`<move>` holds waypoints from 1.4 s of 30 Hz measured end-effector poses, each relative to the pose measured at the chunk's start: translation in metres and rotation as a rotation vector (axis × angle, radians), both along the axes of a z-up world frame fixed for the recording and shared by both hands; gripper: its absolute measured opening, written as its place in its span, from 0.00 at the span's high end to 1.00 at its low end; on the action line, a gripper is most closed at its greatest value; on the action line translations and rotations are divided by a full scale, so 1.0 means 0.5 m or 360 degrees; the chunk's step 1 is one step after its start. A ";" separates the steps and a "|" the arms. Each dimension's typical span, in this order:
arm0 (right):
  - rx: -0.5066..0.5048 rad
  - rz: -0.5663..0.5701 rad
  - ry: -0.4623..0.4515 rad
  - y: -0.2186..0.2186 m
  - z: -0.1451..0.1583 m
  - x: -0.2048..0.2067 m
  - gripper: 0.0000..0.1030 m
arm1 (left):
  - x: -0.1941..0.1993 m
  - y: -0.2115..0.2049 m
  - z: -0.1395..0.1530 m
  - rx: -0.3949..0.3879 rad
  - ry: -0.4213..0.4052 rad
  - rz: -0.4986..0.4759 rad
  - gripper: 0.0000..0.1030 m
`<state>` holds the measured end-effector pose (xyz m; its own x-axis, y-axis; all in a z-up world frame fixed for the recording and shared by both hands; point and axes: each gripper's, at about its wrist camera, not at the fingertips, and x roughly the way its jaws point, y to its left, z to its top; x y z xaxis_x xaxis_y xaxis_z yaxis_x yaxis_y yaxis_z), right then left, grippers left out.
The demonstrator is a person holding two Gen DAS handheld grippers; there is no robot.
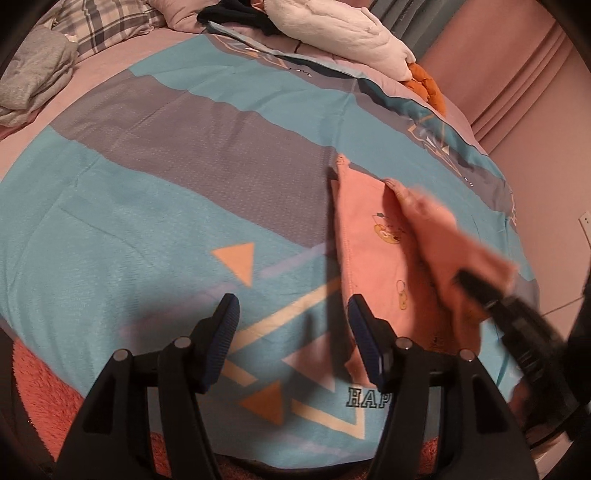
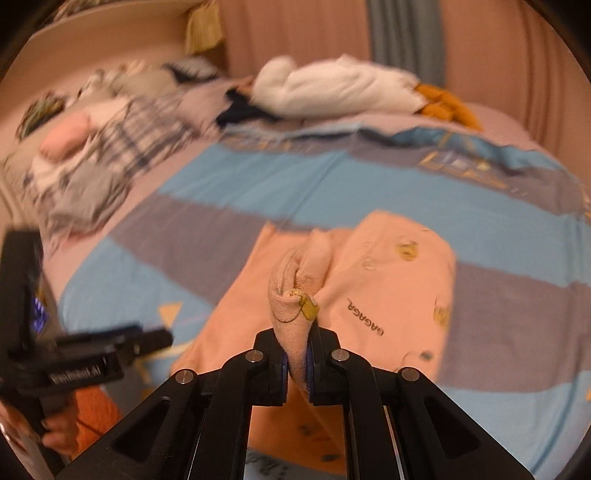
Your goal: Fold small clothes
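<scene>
A small salmon-pink garment (image 1: pixel 373 240) with little cartoon prints lies on the patterned bedspread (image 1: pixel 166 177). My right gripper (image 2: pixel 296 363) is shut on a bunched edge of this pink garment (image 2: pixel 391 288), lifting a fold of it off the bed. From the left wrist view the right gripper (image 1: pixel 476 286) shows blurred at the right, with the cloth hanging from it. My left gripper (image 1: pixel 291 314) stands open above the bedspread just left of the garment, with nothing between its fingers. It also shows blurred at the left edge of the right wrist view as the left gripper (image 2: pixel 155 339).
A white plush toy (image 1: pixel 343 33) with orange feet and a dark garment lie at the far end of the bed. A grey cloth pile (image 1: pixel 33 77) and a plaid pillow (image 1: pixel 110 22) sit at the far left. A hand (image 2: pixel 59 432) holds the left gripper's handle. Pink curtains hang behind.
</scene>
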<state>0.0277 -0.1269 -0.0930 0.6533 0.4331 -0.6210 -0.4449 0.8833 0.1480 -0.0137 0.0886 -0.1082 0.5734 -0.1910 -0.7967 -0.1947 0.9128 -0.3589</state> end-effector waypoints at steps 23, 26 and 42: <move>0.0168 -0.0094 0.0255 -0.095 -0.038 -0.038 0.39 | 0.118 -0.061 0.057 -0.0313 -0.0102 -0.0409 0.31; 0.0173 -0.0235 0.0245 -0.135 -0.036 -0.040 0.39 | 0.156 -0.087 0.048 -0.0358 -0.0052 -0.0485 0.31; 0.0275 -0.0473 0.0307 -0.223 -0.065 -0.034 0.39 | 0.262 -0.171 -0.031 -0.0335 0.0188 -0.0653 0.45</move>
